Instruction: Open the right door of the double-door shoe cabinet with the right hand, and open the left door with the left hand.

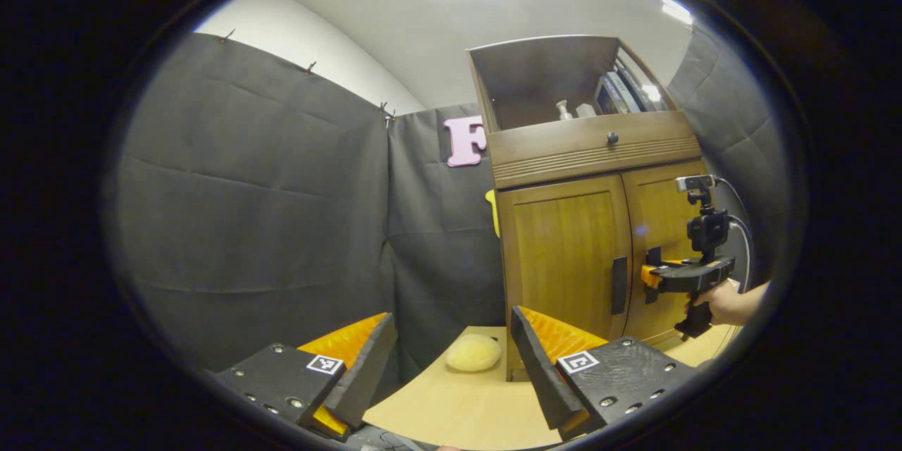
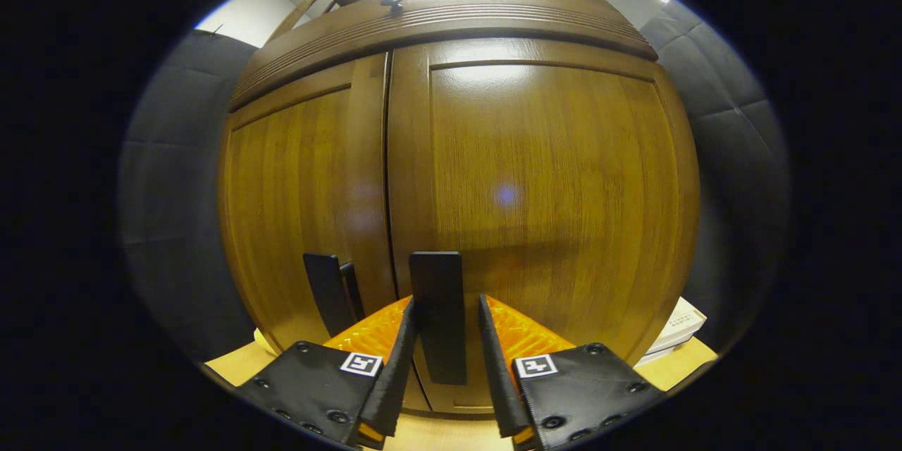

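Right gripper (image 2: 445, 320): fingers straddle the right door's handle (image 2: 438, 310), close at both sides; firm contact cannot be confirmed. Left gripper (image 1: 451, 352): spread wide, holding nothing, well short of the cabinet (image 1: 585, 225). Both doors closed.

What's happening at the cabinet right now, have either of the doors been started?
Both doors of the shoe cabinet look closed. The right gripper has its fingers on either side of the right door's handle; whether they press on it yet is hard to tell. In the left gripper view a hand holds it there. The left gripper is open, back from the cabinet, above the table, with the left door's handle untouched.
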`<state>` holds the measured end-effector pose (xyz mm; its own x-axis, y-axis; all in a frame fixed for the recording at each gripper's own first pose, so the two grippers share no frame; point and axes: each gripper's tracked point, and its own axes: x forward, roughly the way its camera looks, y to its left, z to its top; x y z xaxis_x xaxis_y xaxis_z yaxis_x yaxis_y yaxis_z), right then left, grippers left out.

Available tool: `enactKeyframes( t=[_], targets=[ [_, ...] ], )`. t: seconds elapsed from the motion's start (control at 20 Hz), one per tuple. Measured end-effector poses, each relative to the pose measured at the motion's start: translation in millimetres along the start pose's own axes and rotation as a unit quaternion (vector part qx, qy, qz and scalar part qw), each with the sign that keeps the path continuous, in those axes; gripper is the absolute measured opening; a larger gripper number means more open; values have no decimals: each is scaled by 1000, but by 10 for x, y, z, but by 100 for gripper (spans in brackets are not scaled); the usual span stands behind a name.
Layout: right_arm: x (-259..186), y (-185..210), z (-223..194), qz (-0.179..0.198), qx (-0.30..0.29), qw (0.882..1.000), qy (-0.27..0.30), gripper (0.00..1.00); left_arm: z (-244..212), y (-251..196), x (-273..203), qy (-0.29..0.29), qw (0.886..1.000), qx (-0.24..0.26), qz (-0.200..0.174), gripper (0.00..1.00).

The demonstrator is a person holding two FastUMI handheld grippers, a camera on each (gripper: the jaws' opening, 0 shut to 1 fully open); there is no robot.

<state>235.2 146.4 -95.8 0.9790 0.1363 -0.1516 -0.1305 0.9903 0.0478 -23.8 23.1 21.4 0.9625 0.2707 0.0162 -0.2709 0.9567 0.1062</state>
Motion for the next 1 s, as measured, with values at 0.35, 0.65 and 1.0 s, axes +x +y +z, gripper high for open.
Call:
enactKeyframes(
  t=[0.35,0.65,1.0],
  targets=[
    [-11,82,-18,11,2,1000,2,23,10,-12,-4,4,1000,-4,-4,94],
    [-259,79,-29,32,5,999,7,23,55,-62,-39,-1,999,-16,-29,94],
    [-639,8,-48,52,2,999,13,26,67,-117,-55,-7,998,-25,-64,94]
  ],
)
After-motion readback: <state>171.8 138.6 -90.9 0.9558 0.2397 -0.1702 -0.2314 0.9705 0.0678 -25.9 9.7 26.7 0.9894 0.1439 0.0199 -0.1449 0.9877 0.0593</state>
